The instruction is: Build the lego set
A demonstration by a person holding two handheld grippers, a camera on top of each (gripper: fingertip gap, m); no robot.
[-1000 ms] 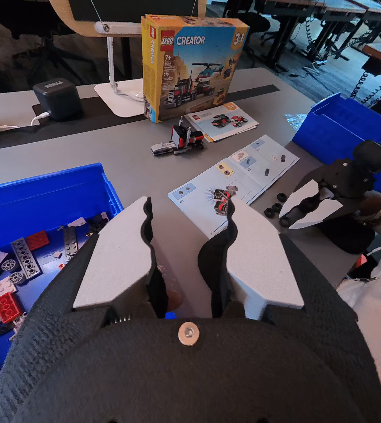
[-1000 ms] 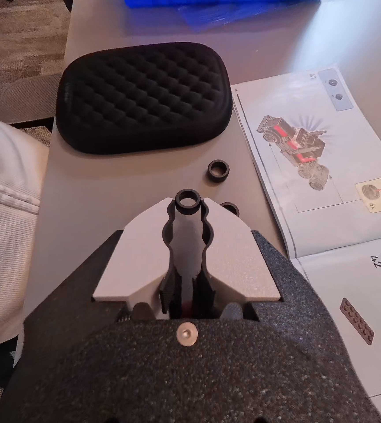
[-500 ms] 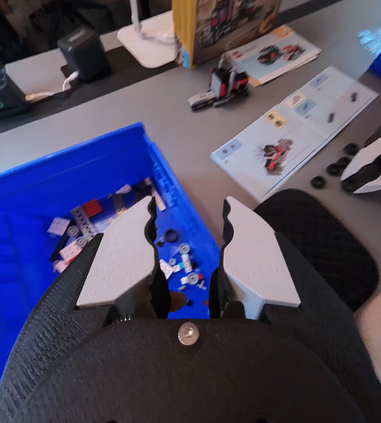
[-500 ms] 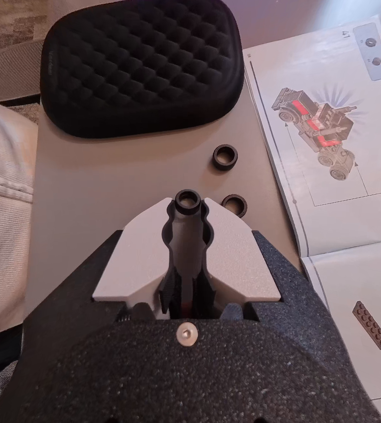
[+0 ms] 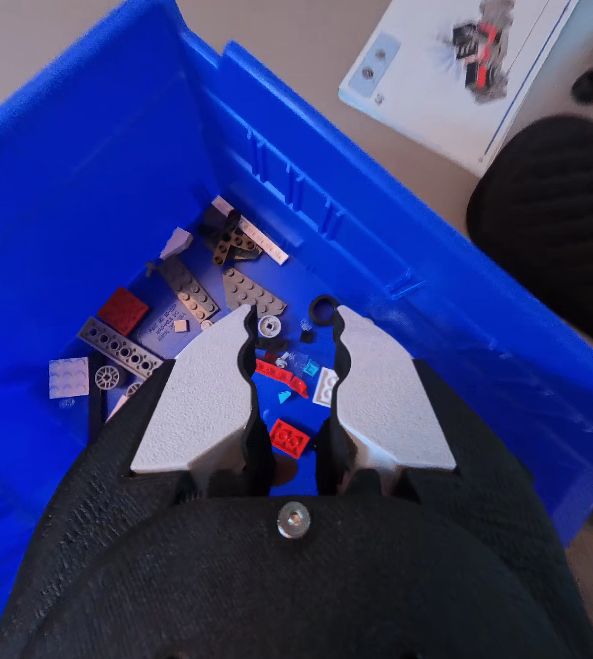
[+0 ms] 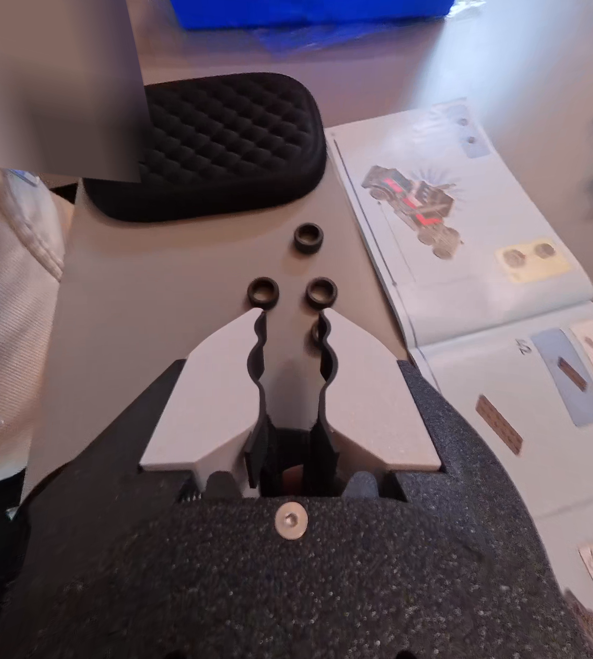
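In bin [image 5: 109, 149] only — bricks [image 5: 289, 438].

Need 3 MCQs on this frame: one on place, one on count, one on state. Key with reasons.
1. Where does the left gripper hover?
A. over the blue bin
B. over the instruction booklet
C. over the black pad

2. How many black tyres lie fully visible on the table ahead of the right gripper?
A. one
B. three
C. six

3. How is the right gripper?
A. shut on a tyre
B. shut, empty
C. open, empty

Key:
1 A: loose bricks and the bin floor show between its fingers.
2 B: three tyres stand clear; a fourth is half hidden by a finger.
3 C: bare table shows between its spread fingers.
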